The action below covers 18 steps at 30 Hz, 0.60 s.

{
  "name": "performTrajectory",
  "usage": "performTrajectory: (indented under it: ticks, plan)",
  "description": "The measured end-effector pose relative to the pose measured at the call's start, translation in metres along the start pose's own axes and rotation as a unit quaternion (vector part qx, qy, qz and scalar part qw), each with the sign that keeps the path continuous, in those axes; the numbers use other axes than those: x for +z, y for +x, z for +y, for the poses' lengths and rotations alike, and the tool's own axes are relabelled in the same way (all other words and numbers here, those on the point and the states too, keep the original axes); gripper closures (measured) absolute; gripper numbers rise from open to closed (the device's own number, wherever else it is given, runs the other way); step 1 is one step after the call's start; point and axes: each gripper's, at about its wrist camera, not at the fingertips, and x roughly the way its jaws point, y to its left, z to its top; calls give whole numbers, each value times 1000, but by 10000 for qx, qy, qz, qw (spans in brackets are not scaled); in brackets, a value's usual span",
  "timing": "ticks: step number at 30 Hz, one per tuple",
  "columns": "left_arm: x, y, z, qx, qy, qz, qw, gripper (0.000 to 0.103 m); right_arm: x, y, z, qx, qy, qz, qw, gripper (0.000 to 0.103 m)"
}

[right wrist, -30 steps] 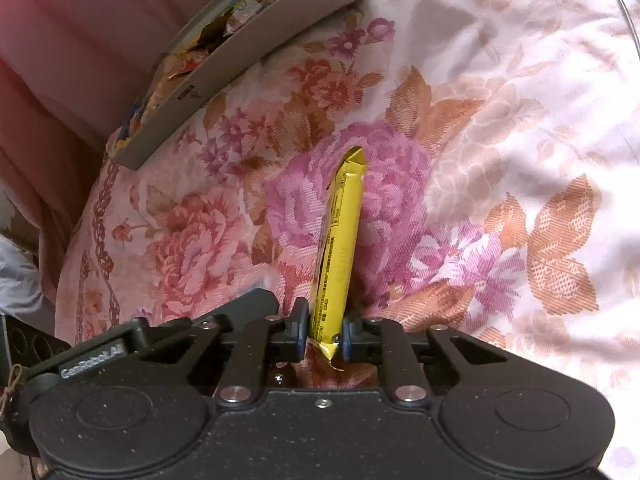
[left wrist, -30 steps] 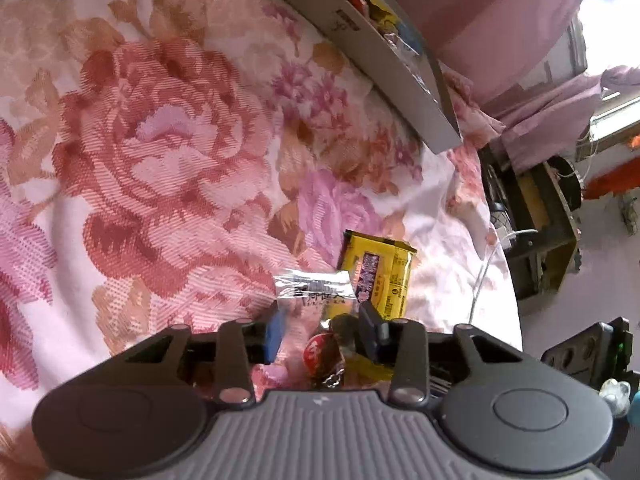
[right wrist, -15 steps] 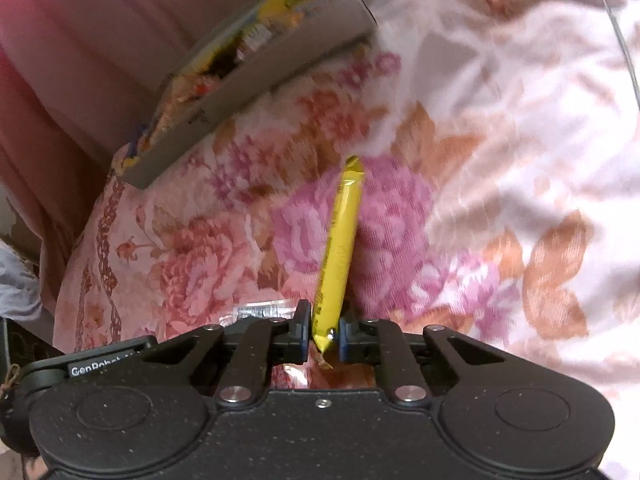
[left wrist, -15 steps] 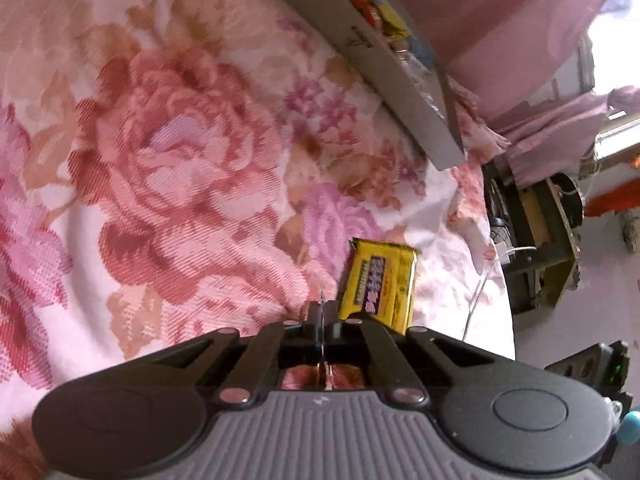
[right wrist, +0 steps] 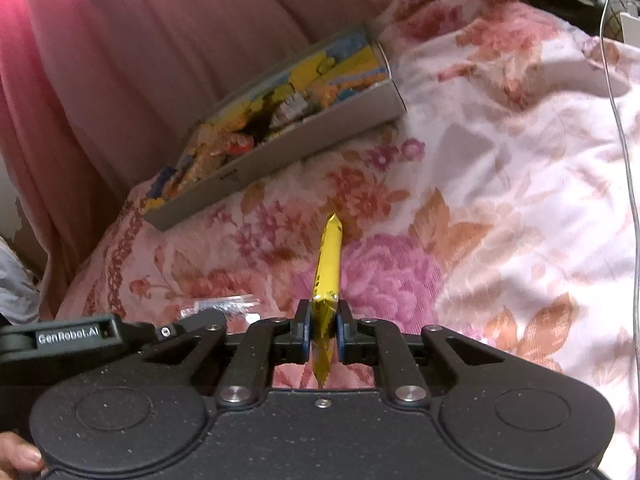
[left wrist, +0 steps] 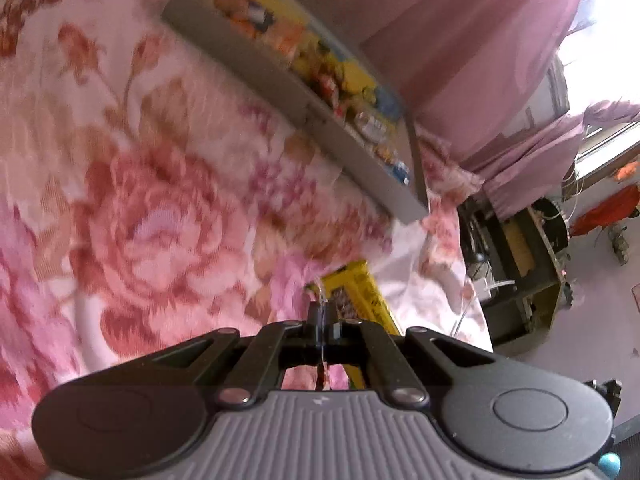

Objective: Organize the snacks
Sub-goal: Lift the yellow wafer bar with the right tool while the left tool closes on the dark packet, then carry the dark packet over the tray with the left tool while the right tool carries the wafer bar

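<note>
While the left tongs (left wrist: 322, 322) pinch a clear wrapper (left wrist: 320, 295), the right tongs (right wrist: 322, 330) clamp a yellow packet (right wrist: 328, 268) pointing straight ahead.

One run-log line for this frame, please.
left tool: shut on clear-wrapped candy | right tool: shut on yellow snack packet | grey snack box: on floral bedspread, ahead of both

In the left wrist view motion blur smears the bedspread (left wrist: 152, 200) and the snacks in the grey box (left wrist: 320, 120) at upper centre; none can be named. The left claw (left wrist: 322, 318) pinches a thin clear wrapper (left wrist: 320, 294), perhaps candy, mostly hidden between its fingers.
</note>
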Motion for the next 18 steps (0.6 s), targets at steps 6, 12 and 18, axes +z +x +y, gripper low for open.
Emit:
performTrajectory:
  ticks: [6, 12, 18]
  plan:
    - [6, -7, -1, 65, 16, -176, 9998, 103, 3, -6, 6, -67, -165, -265, 9995, 91]
    - [6, -7, -1, 83, 66, -179, 9998, 103, 2, -10, 16, -239, -567, -438, 9971, 91]
    - [6, -9, -4, 62, 131, -217, 9997, 103, 1, -14, 20, -302, -746, -560, 9952, 91]
